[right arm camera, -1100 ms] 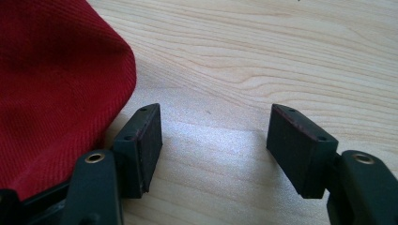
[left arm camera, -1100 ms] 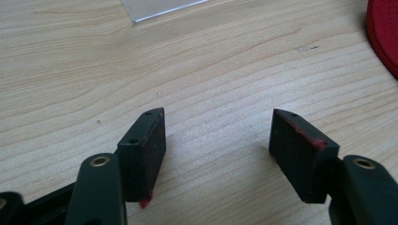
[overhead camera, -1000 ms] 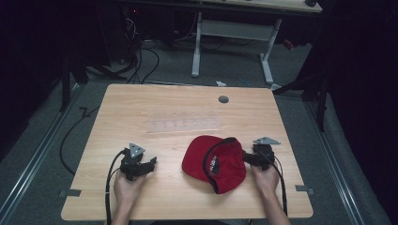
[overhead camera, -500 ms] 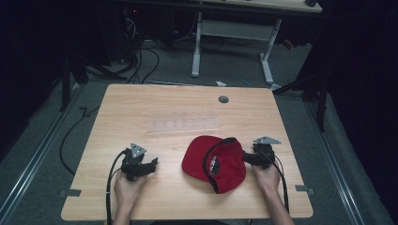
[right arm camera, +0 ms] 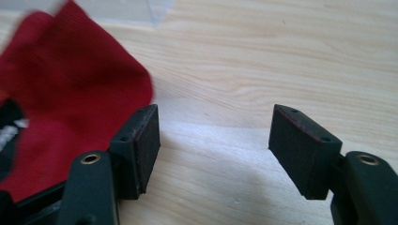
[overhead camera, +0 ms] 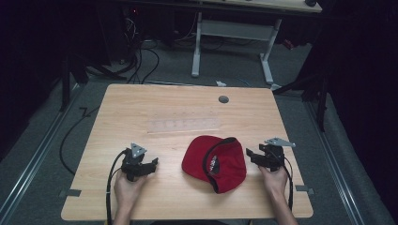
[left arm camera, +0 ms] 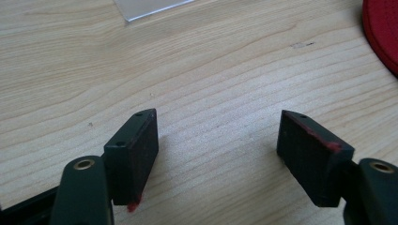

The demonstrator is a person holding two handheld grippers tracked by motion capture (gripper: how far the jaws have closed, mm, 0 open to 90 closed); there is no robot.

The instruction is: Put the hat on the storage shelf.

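A red cap [overhead camera: 216,161] lies on the wooden table [overhead camera: 187,108], right of the middle near the front. My right gripper [overhead camera: 252,154] hovers just off the cap's right side, open with nothing between its jaws. In the right gripper view the cap [right arm camera: 70,93] lies left of the right gripper [right arm camera: 213,131], beyond its left jaw. My left gripper [overhead camera: 152,164] rests left of the cap, apart from it; its jaws have just been opening and hold nothing. In the left gripper view bare wood lies between the jaws of the left gripper [left arm camera: 218,136], and the cap's edge [left arm camera: 382,33] shows at the top right.
A clear plastic sheet [overhead camera: 183,124] lies flat on the table's middle, behind the cap. A round grey cable port [overhead camera: 223,99] sits near the far edge. Cables and desk legs stand on the floor beyond the table.
My right gripper has drawn a little to the right and up, away from the cap. The left hand has stayed put.
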